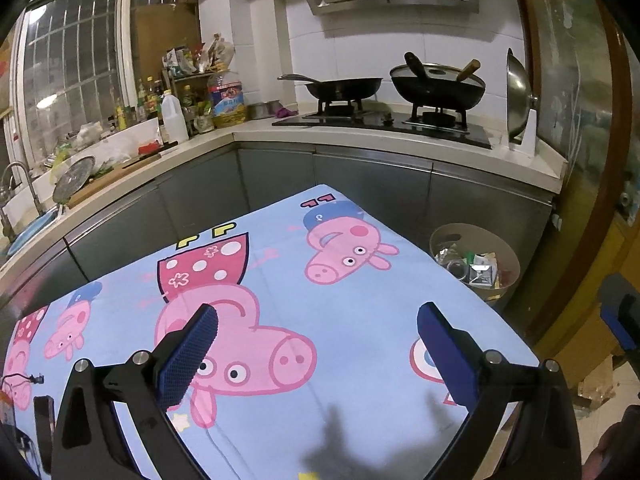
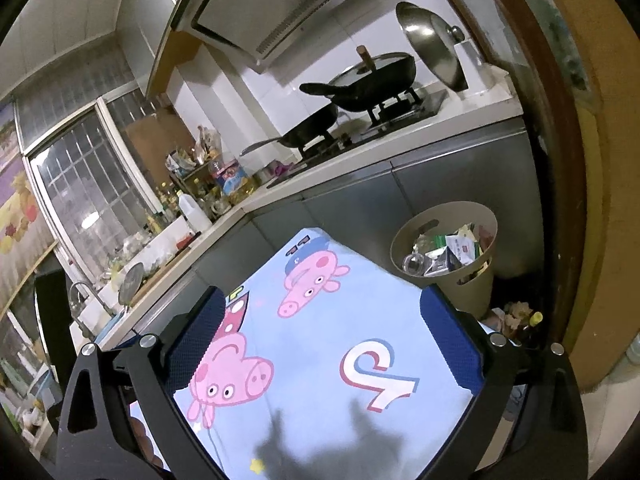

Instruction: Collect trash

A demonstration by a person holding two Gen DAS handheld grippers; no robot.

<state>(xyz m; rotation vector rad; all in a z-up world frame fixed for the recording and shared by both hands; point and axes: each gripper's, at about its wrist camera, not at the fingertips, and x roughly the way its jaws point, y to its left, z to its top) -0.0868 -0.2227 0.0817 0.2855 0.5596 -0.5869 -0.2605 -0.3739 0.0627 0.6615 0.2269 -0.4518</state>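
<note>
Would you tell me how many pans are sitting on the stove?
2: an open pan on the left burner, and a wok with a glass lid on the right burner. A separate steel lid stands beside them.

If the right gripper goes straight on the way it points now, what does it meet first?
Probably the cartoon cloth on the table: the open right gripper tilts down toward it and nothing lies between. The trash bin stands off to the right, beyond the table's edge. Depth is hard to judge in this fisheye view.
</note>
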